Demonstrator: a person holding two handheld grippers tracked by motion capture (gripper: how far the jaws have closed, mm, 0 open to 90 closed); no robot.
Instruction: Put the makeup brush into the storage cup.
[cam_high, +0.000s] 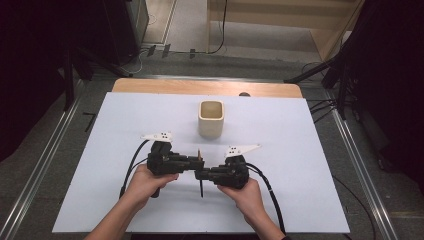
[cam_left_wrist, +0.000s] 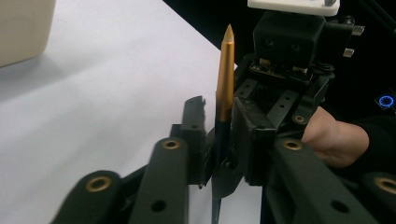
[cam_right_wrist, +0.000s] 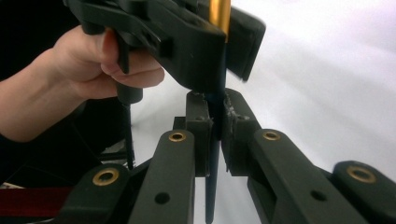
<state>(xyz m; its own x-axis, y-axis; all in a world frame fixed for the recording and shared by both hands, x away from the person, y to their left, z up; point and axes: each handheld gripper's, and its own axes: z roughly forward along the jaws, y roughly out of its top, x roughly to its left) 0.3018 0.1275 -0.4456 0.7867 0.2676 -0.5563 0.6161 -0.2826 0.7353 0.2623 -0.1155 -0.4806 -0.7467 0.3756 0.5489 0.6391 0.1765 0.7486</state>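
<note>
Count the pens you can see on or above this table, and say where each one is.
1. The pen, gold at the top and dark below, stands upright above the white table, between the left gripper and right gripper, nearer the camera than the cup.

No brand, label or word can be read on anything here. One mark shows in the high view, left of the frame's middle: a dark sign shaped like the figure 7 on the grey floor just beside the white bench.
</note>
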